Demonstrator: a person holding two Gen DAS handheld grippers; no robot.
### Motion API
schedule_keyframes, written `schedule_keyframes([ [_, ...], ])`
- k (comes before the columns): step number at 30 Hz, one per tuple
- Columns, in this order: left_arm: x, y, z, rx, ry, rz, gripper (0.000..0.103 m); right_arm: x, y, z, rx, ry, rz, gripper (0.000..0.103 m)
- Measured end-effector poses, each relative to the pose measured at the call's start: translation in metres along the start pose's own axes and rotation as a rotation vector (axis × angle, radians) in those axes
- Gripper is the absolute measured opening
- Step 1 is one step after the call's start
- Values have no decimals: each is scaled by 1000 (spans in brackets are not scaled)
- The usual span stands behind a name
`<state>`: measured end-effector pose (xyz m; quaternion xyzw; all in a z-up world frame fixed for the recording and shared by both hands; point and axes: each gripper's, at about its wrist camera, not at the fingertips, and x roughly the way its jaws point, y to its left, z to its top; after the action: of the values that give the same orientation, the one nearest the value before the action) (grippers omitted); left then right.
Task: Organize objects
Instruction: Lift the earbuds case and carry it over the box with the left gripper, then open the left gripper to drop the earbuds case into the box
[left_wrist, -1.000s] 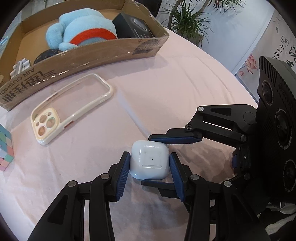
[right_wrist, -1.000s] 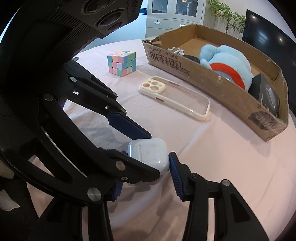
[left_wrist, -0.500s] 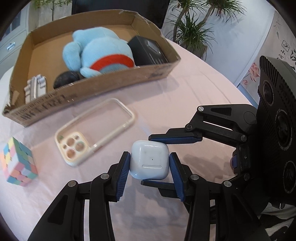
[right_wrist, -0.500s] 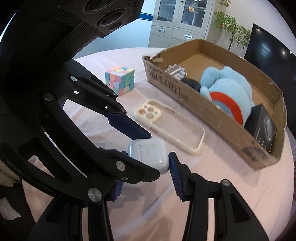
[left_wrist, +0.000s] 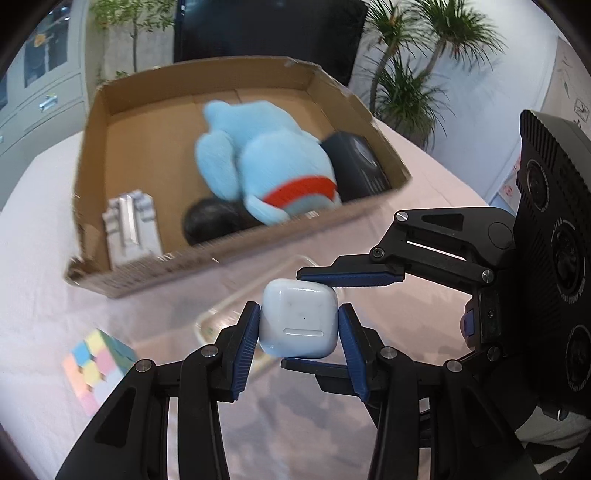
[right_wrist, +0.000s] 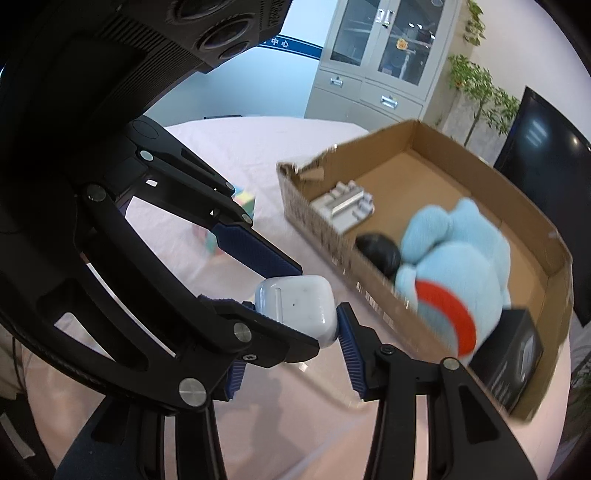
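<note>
On your far left, the pastel puzzle cube sits out on the pink tablecloth, not yet put away. Just right of it, the clear phone case lies on the cloth between the cube and your grippers, partly hidden and blurred; it too is left to do.

Behind them the cardboard box already holds 4 things: a silver metal piece at the left end, a dark round object, the blue plush toy and a black box at the right end. That part looks done.

In the middle, your left gripper pinches the white earbud case by its 2 sides, clear of the cloth. Your right gripper, reaching in from the right, clamps the same case across the other 2 faces. Judging by this, the case is on its way to the box, with free floor at the back for it.
</note>
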<state>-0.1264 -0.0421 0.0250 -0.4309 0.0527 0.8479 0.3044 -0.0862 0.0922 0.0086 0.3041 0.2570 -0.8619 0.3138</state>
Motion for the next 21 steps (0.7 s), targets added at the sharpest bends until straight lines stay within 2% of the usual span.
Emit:
schedule_keyframes([
  [12,-2,57,47,-21,-55,54,41,41,-37,54,-48,-40,11,42],
  [16,11,79,61,-31,-43,72,41,62,-49,67,-64,-24,21,42],
  [21,35,109,71,-74,-15,61,41,90,-61,76,-64,9,54,42],
])
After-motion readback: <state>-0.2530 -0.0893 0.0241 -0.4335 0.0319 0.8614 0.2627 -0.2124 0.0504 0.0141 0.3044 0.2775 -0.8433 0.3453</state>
